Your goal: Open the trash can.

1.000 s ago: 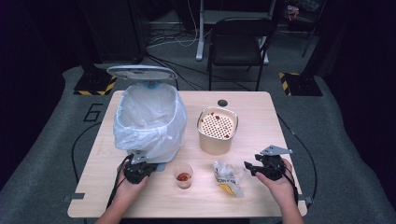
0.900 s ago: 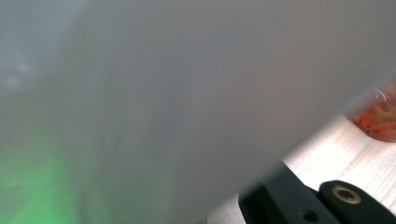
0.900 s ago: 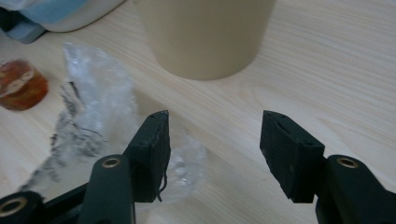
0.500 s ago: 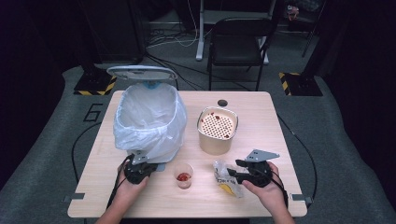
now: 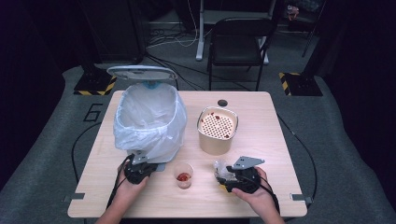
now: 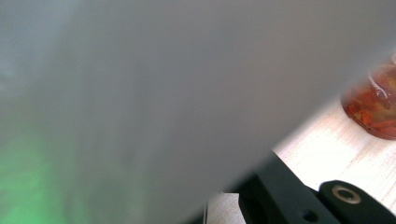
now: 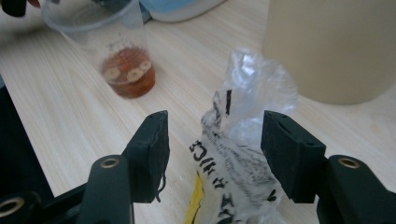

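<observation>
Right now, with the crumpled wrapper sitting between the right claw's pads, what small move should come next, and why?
Probably close the right claw on the crumpled wrapper: the plastic already sits between the open pads, which don't appear to press it yet.

In the left gripper view a blurred grey-white sheet, apparently the bin bag [image 6: 154, 102], lies so close over the jaws that they are almost wholly hidden; whether they pinch it cannot be told. Beyond the jaws to the right, the cup [image 6: 376, 109] is cut off by the edge. In the right gripper view the crumpled wrapper [image 7: 243, 158] between the jaws runs off the bottom edge, its print unreadable.
</observation>
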`<state>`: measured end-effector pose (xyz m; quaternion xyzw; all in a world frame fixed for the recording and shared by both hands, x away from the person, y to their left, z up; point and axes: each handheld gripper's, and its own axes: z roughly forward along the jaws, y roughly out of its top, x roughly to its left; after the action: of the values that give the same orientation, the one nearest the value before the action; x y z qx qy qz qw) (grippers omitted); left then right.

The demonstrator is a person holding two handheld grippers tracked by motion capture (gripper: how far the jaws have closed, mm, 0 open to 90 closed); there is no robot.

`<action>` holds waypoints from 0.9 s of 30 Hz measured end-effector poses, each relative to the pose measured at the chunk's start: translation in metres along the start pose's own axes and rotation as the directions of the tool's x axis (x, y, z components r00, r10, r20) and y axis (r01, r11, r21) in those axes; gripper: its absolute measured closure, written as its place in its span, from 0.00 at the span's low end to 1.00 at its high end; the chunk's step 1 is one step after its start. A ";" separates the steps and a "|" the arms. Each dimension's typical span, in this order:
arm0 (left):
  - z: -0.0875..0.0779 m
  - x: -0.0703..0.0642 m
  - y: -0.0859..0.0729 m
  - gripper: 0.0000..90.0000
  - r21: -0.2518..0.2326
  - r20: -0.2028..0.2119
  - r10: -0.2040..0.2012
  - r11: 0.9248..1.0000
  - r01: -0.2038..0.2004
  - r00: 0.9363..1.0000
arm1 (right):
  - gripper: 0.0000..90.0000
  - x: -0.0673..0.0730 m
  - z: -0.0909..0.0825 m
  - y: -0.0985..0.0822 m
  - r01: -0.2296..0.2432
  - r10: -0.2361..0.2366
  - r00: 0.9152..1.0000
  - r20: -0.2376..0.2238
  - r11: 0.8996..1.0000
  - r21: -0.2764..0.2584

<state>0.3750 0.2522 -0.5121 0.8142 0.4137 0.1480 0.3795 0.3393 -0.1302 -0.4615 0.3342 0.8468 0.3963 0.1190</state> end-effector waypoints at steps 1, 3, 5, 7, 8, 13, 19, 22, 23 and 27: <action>0.000 0.000 0.000 1.00 -0.004 0.003 -0.005 1.000 0.005 1.000 | 0.45 0.001 0.005 -0.003 0.015 -0.015 1.000 0.009 1.000 0.021; 0.000 0.000 0.000 1.00 -0.004 0.005 -0.003 1.000 0.003 1.000 | 0.45 0.001 0.008 -0.005 0.025 -0.025 1.000 0.013 0.999 0.031; 0.000 -0.001 0.000 1.00 -0.005 0.001 -0.012 1.000 0.012 1.000 | 0.44 0.001 0.013 -0.008 0.037 -0.038 0.999 0.018 0.998 0.052; 0.000 -0.001 0.000 1.00 0.001 -0.009 -0.017 1.000 0.017 1.000 | 0.43 0.001 0.019 -0.011 0.039 -0.041 0.999 0.033 0.996 0.075; 0.000 -0.001 0.000 1.00 0.002 -0.008 -0.016 1.000 0.016 1.000 | 0.42 0.000 0.021 -0.013 0.042 -0.045 0.998 0.047 0.996 0.079; 0.000 -0.002 0.000 1.00 -0.003 -0.007 -0.020 1.000 0.020 1.000 | 0.40 -0.004 0.028 -0.018 0.038 -0.044 0.997 0.059 0.994 0.106; 0.000 -0.001 0.000 1.00 -0.006 0.000 -0.018 1.000 0.018 1.000 | 0.40 -0.012 0.035 -0.025 0.030 -0.036 0.998 0.049 0.992 0.119; 0.000 -0.001 0.000 1.00 -0.003 -0.005 -0.020 1.000 0.020 1.000 | 0.40 -0.015 0.038 -0.027 0.016 -0.020 0.999 0.036 0.993 0.118; 0.000 -0.001 0.000 1.00 -0.003 -0.005 -0.020 1.000 0.020 1.000 | 0.40 -0.015 0.038 -0.027 0.016 -0.020 0.999 0.036 0.993 0.118; 0.000 -0.001 -0.001 1.00 -0.004 0.000 -0.018 1.000 0.018 1.000 | 0.45 -0.019 0.039 -0.031 -0.005 0.002 1.000 0.028 0.994 0.110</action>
<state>0.3739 0.2514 -0.5124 0.8097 0.4206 0.1457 0.3825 0.3573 -0.1340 -0.5117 0.3472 0.8651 0.3445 0.1115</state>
